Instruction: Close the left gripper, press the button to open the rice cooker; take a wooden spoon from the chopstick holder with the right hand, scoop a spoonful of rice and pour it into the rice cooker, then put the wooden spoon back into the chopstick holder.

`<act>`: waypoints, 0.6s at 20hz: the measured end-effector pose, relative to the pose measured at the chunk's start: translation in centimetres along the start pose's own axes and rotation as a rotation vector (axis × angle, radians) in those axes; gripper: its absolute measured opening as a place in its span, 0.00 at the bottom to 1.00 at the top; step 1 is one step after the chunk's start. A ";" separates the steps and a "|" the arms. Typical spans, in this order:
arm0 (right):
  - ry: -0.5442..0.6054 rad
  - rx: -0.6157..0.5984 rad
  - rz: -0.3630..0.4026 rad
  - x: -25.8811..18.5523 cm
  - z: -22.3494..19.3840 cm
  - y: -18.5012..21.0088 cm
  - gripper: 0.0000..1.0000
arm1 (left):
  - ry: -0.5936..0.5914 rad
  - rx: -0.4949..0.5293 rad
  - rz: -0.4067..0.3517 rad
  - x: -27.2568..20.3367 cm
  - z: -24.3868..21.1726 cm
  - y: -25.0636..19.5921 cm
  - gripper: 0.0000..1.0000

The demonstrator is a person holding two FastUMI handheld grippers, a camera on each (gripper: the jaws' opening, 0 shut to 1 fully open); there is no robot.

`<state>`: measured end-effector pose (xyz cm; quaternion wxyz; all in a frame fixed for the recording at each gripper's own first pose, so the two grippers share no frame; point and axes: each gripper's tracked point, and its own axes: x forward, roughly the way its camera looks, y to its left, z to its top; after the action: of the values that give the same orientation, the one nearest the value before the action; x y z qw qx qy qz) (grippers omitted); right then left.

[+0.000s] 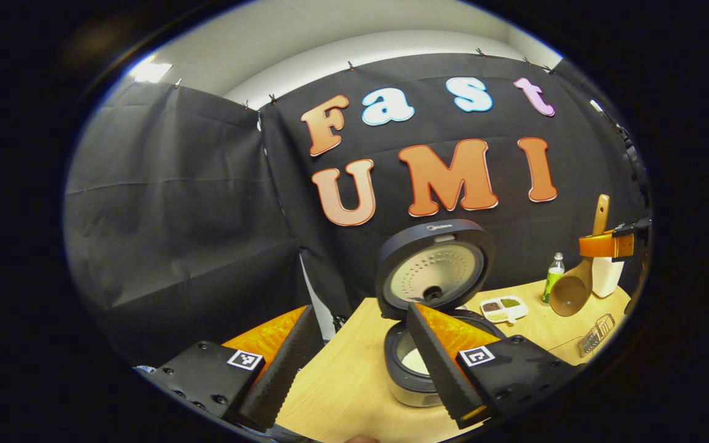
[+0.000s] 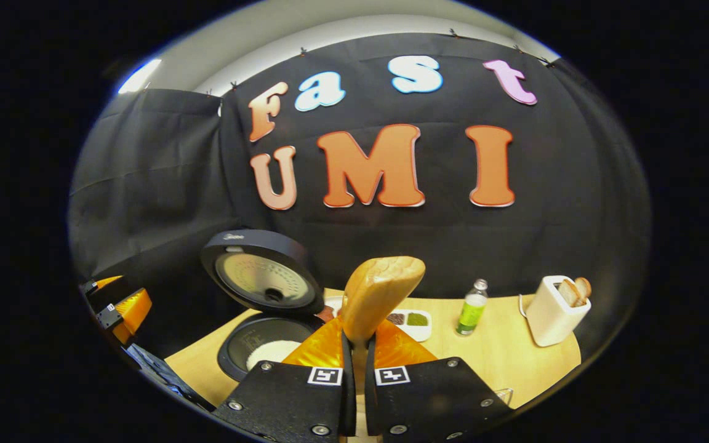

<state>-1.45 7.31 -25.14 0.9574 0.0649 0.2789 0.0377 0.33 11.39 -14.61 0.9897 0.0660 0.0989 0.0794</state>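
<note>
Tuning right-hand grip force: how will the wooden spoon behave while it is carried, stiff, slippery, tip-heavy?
Likely stiff: the wooden spoon looks like solid carved wood and stands straight from the right gripper, whose fingers press its handle. Possibly bowl-heavy: in the left gripper view the wide bowl hangs below the grip. Its smooth, slightly glossy surface may let it pivot or slip.

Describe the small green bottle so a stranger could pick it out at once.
Start at the rice cooker with its lid up on the wooden table. Look to the right in the right gripper view, past the divided white dish. The green bottle stands upright there, before the white chopstick holder: the one slim, capped green thing.
</note>
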 end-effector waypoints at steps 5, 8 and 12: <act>0.050 0.061 -0.146 -2.6 -3.1 -8.0 0.05 | 0.006 0.004 -0.051 -0.2 0.5 -3.8 0.93; 0.093 0.105 -0.235 -3.9 -5.5 -12.4 0.05 | 0.004 0.016 -0.069 -0.2 1.0 -5.6 0.93; 0.151 0.175 -0.328 -5.1 -8.7 -17.4 0.05 | 0.015 0.020 -0.087 -0.3 1.2 -7.5 0.93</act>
<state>-9.80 -9.51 -32.25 0.9177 0.0984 0.3590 -0.1384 1.36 3.83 -14.52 0.9908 0.0708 0.1099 0.0361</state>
